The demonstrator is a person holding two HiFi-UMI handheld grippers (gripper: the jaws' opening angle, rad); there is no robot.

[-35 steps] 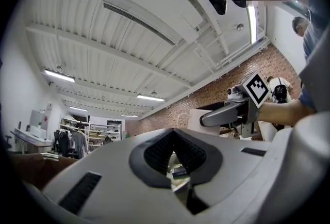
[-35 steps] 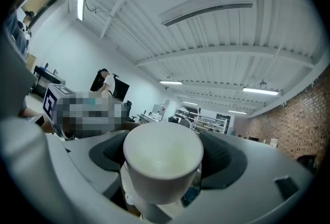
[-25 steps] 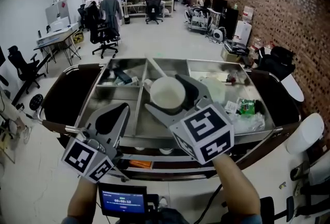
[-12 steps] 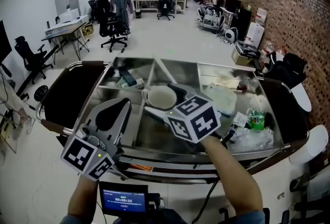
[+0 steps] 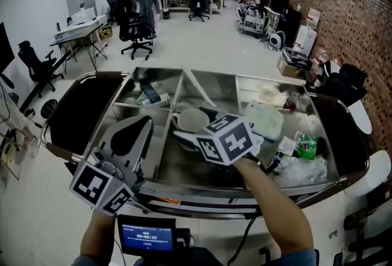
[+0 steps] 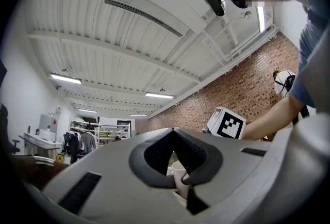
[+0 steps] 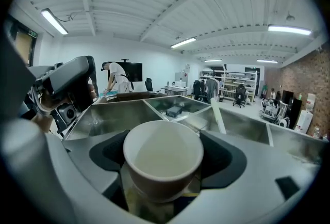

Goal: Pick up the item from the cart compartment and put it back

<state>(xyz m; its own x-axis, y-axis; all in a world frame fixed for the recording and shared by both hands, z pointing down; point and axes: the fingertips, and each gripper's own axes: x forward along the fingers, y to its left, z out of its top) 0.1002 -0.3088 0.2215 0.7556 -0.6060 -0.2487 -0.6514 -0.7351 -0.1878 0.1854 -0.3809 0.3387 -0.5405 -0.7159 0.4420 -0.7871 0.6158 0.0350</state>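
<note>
Two grippers are at the cart (image 5: 215,84). We find the right gripper (image 5: 195,124) clamped on the white cup (image 5: 191,117), above the middle compartment beside its left divider. We find the left gripper (image 5: 146,121) pressed together and empty, over the cart's front left edge.

The right gripper (image 5: 195,124) holds a white cup (image 5: 191,116) between its fingers over the middle compartment of the steel cart (image 5: 263,79). The left gripper (image 5: 144,131) is at the near left rim.
</note>
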